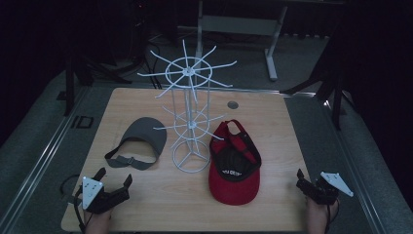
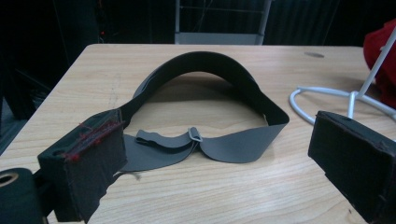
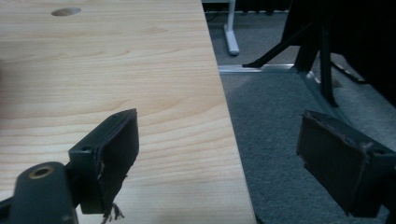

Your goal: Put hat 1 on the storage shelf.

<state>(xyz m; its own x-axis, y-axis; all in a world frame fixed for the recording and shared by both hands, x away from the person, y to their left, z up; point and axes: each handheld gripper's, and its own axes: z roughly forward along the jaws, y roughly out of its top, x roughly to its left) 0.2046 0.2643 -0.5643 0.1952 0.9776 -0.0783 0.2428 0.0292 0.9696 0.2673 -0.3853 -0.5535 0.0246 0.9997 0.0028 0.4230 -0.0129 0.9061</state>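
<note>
A grey visor (image 1: 143,139) lies left of centre on the wooden table (image 1: 272,112), its strap toward me. A red cap (image 1: 234,168) lies upside down to the right of the white wire rack (image 1: 189,117). My left gripper (image 1: 114,176) rests near the front left edge, open and empty, pointing at the visor. In the left gripper view the visor (image 2: 243,147) lies just beyond the wide-apart jaws of the left gripper (image 2: 215,135). My right gripper (image 1: 304,181) sits at the table's front right edge, open and empty. In its own view the right gripper (image 3: 219,140) straddles the table edge (image 3: 229,121).
The rack's round base (image 2: 327,91) stands between visor and cap, with thin hooks sticking out all round at two levels. A small round hole (image 1: 233,105) is set in the table behind the rack. Grey carpet (image 3: 280,107) and dark stand legs lie right of the table.
</note>
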